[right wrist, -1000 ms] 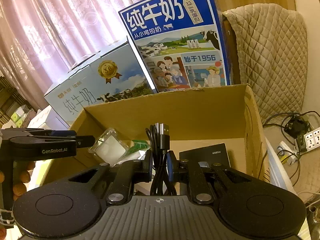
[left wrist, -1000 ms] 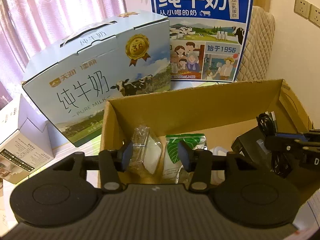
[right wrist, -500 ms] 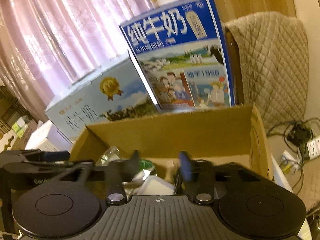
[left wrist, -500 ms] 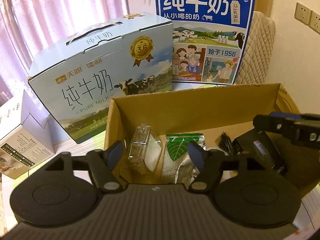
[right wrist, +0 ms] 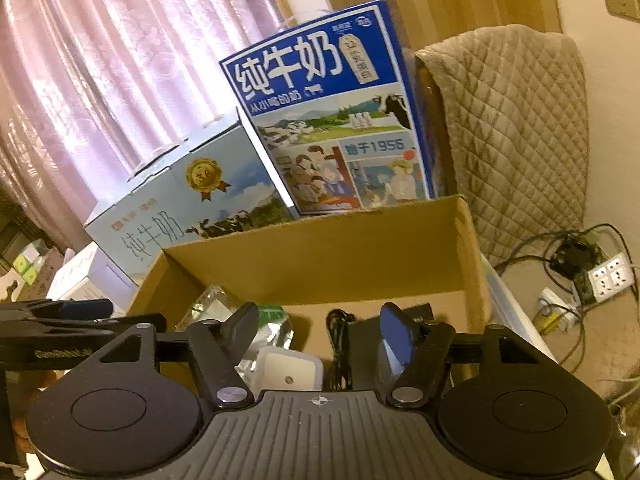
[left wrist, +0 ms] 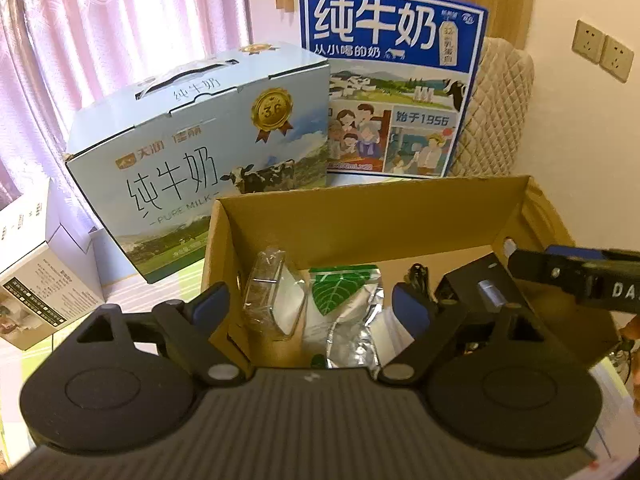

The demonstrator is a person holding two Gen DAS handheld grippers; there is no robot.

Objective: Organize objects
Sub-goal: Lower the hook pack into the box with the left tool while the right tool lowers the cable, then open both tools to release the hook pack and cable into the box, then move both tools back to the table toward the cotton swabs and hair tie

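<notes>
release step: both grippers empty above the box (left wrist: pixel 360 216).
left gripper (left wrist: pixel 308 304) and right gripper (right wrist: pixel 318 324) have just been opening, nothing between; cable (right wrist: pixel 336 344) lies in box. next likely needs another item.

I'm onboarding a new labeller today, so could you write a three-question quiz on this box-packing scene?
1. True or false: the black coiled cable is clamped in the right gripper.
2. Which item lies nearest the left wall of the brown cardboard box? A) clear plastic packet B) green-leaf foil pouch C) black flat case
3. Fill in: behind the cardboard box stand a pale blue milk carton and a dark ____ one.

Key: 1 false, its jaws have just been opening and the cable lies in the box; 2 A; 3 blue.
</notes>
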